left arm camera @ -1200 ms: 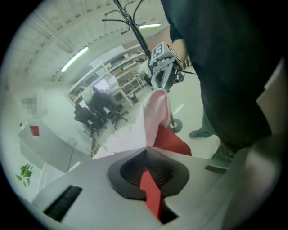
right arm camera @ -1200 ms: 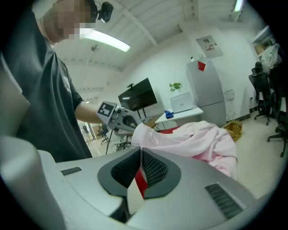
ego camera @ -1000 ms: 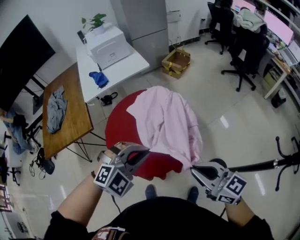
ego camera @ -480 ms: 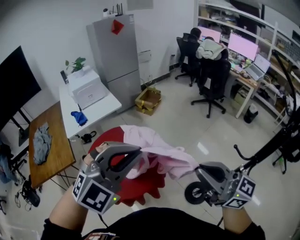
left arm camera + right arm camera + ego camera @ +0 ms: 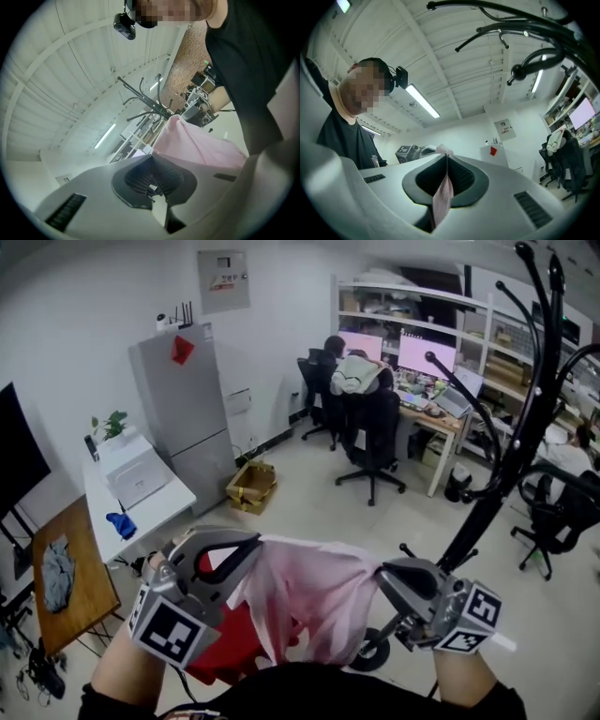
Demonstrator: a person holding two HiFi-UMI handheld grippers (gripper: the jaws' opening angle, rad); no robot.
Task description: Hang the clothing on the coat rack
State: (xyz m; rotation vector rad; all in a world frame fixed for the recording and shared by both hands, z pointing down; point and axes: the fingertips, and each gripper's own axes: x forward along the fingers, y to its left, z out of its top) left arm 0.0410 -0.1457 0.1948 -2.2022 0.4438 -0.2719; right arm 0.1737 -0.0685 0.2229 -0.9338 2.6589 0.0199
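While the left tool (image 5: 251, 547) and the right tool (image 5: 384, 575) are each clamped on an edge of the pale pink fabric garment (image 5: 314, 601), it hangs spread crosswise between them in mid-air; the black metal coat rack (image 5: 511, 460) rises beyond, nearer the right tool.

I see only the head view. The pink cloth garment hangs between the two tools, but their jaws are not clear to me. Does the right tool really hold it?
Observer: Yes. In the right gripper view the right tool has its jaws shut on a thin fold of the pink cloth garment.
Operator: And the left one?
Observer: In the left gripper view the left tool has its jaws together, with the pink cloth coming out at their tips.
Operator: And the rack?
Observer: Its view shows the black metal coat rack overhead, one knobbed hook end up and right.
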